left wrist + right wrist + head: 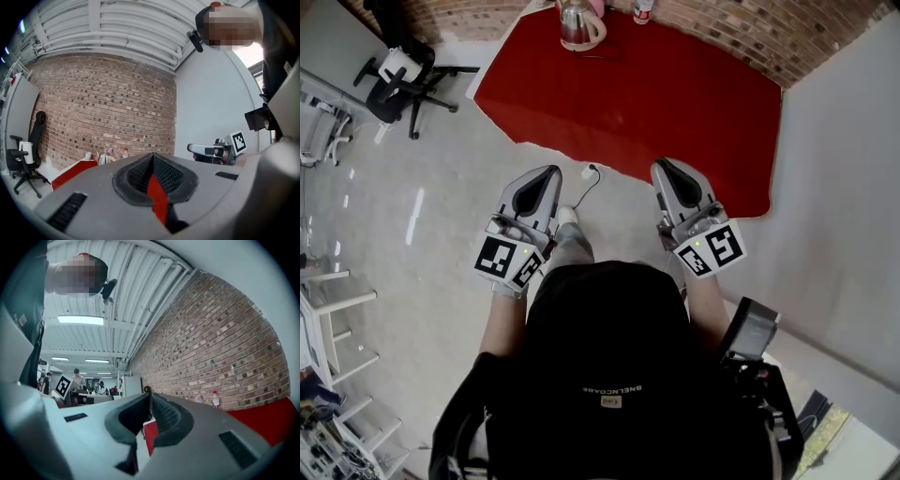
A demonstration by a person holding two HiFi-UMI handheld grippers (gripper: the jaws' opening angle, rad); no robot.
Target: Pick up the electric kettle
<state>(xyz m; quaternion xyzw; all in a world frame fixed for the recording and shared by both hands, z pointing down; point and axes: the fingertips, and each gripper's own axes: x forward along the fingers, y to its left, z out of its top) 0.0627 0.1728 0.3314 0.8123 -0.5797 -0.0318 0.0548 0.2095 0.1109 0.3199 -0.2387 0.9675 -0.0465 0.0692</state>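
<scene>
- The electric kettle (pixel 579 23) stands upright on the far side of the red-covered desk (pixel 675 103), close to the brick wall. A small bottle (pixel 643 9) is near it, to the right.
- The person stands on the floor in front of the desk. Both grippers are held forward and about level, well apart from the kettle, with almost the whole red top between them and it.
- The left gripper (pixel 551 171) has its fingers (pixel 138 173) pressed together at the tips, and nothing is between them.
- The right gripper (pixel 661 164) also shows its fingers (pixel 168 418) meeting at the tips, with nothing held.
- From the fingers the kettle lies straight ahead and far. In the head view it sits a little to the left of the middle line between the two grippers, so I judge the left one is slightly nearer.
- The long axis of the kettle is vertical. Its pale handle seems to be on the right side of the body, but it is too small for me to be sure.
- I think the reach is not yet begun. Either gripper must first spread its fingers and cross over the desk.
- A white cord (pixel 581 197) lies on the floor by the near edge of the desk. An office chair (pixel 398 75) stands far off to the left.
</scene>
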